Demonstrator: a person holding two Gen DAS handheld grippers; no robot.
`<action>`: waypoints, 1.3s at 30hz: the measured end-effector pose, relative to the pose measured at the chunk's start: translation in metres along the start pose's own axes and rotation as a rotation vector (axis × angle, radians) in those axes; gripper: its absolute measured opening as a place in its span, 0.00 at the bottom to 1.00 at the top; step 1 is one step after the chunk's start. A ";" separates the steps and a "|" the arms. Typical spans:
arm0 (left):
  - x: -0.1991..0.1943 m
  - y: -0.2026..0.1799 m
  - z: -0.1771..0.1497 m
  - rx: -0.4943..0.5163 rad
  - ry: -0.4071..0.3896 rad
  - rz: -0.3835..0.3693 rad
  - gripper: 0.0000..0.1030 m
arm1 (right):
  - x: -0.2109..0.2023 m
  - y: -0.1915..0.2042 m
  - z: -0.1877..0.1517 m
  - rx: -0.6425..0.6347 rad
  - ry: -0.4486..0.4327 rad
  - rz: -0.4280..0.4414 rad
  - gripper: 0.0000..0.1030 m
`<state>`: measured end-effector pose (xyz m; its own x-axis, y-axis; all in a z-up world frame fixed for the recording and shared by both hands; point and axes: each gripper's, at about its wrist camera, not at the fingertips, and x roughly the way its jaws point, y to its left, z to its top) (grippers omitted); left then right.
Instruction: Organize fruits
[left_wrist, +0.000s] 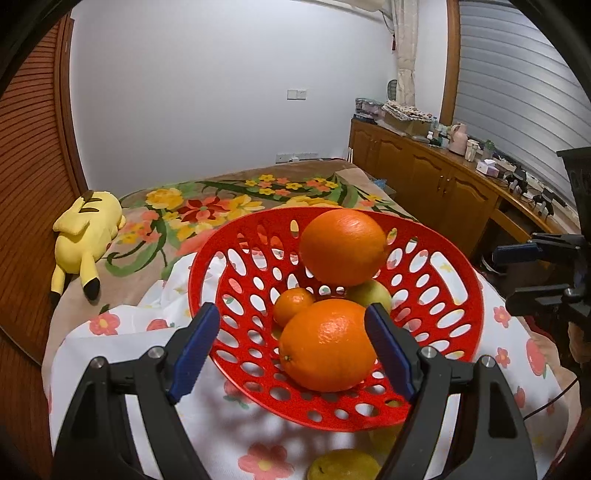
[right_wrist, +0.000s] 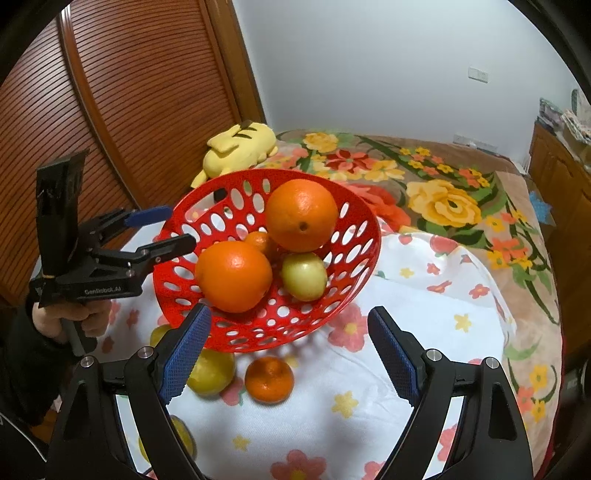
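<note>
A red perforated basket (left_wrist: 255, 280) (right_wrist: 358, 254) rests on the flowered white cloth (right_wrist: 436, 332). In it lie two large oranges (left_wrist: 327, 345) (left_wrist: 341, 245), a small tangerine (left_wrist: 291, 304) and a green-yellow apple (right_wrist: 304, 275). My left gripper (left_wrist: 291, 314) (right_wrist: 181, 226) is open at the basket's near rim; the near orange (right_wrist: 232, 275) lies ahead between its fingers, and the left pad stands clear of it. My right gripper (right_wrist: 290, 314) (left_wrist: 504, 278) is open above the cloth beside the basket. A loose tangerine (right_wrist: 269, 378) and a yellow fruit (right_wrist: 210, 371) (left_wrist: 343, 467) lie on the cloth.
Another yellow fruit (right_wrist: 181, 439) shows partly behind my right gripper's left finger. A yellow plush toy (left_wrist: 86, 236) (right_wrist: 240, 147) lies on the floral blanket (right_wrist: 443, 199) beyond the basket. A wooden louvred door (right_wrist: 110, 110) stands on the left, a cluttered wooden cabinet (left_wrist: 436, 184) on the right.
</note>
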<state>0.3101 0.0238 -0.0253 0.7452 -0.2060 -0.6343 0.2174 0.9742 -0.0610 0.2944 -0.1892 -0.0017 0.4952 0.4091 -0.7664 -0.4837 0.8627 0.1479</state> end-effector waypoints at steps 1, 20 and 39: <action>-0.002 -0.001 -0.001 0.001 -0.002 0.000 0.79 | -0.003 0.001 -0.001 0.001 -0.005 -0.003 0.86; -0.101 -0.029 -0.029 0.020 -0.082 0.006 0.81 | -0.079 0.046 -0.035 0.003 -0.136 -0.062 0.86; -0.143 -0.069 -0.101 0.031 -0.091 0.044 0.82 | -0.083 0.061 -0.141 0.078 -0.138 -0.124 0.86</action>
<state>0.1254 -0.0052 -0.0083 0.8085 -0.1725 -0.5627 0.2019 0.9793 -0.0101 0.1226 -0.2128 -0.0171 0.6441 0.3305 -0.6898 -0.3582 0.9272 0.1097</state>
